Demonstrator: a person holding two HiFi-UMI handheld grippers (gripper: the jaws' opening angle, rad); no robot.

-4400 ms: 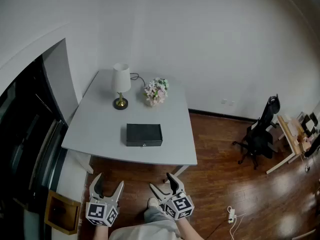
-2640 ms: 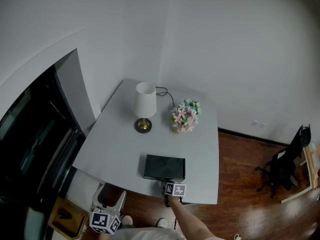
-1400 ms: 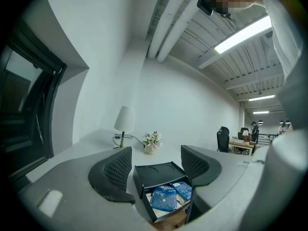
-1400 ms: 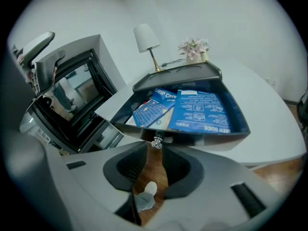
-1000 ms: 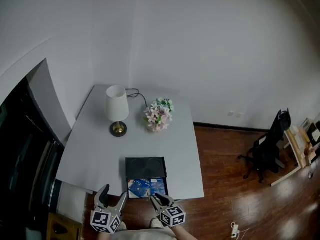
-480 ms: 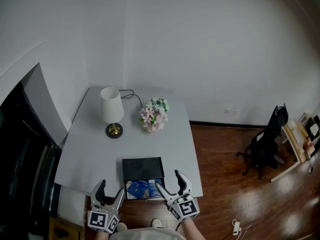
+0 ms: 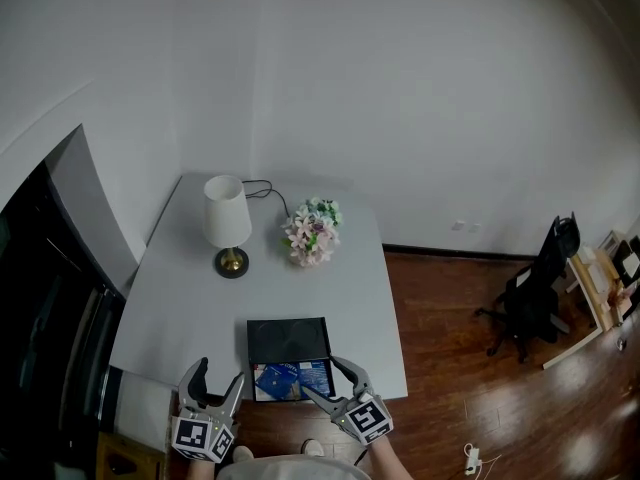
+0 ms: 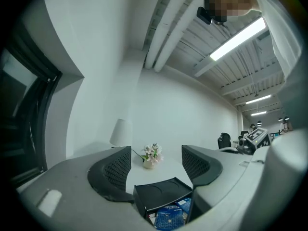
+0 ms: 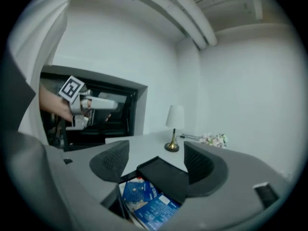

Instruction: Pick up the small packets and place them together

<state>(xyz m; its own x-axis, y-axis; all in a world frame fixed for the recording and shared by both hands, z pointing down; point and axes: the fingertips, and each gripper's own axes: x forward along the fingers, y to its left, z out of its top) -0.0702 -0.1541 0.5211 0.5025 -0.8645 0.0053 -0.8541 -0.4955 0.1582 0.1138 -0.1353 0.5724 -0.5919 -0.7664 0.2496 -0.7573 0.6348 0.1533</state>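
A black box [image 7: 288, 339] sits near the front edge of the grey table [image 7: 180, 298]. Its drawer [image 7: 291, 379] is pulled out toward me, with blue small packets [image 7: 278, 378] lying in it. In the right gripper view the packets [image 9: 142, 199] show below the box [image 9: 166, 172]. My right gripper [image 7: 328, 380] hovers at the drawer's right front corner. Its jaws are wide apart and closing, with nothing between them. My left gripper [image 7: 219, 372] hangs open just left of the drawer, holding nothing. Through the left gripper's [image 8: 156, 165] jaws I see the box [image 8: 161, 192] and packets [image 8: 171, 218].
A white-shaded lamp [image 7: 226, 224] and a small pot of flowers [image 7: 312, 232] stand at the back of the table. A dark opening [image 7: 50, 308] lies to the left. A black office chair [image 7: 532, 293] stands on the wooden floor [image 7: 460, 368] to the right.
The box's drawer, shut in the earliest frames, now stands pulled out with the packets showing. My right gripper has opened and drawn slightly back from the drawer front. The left gripper stayed put.
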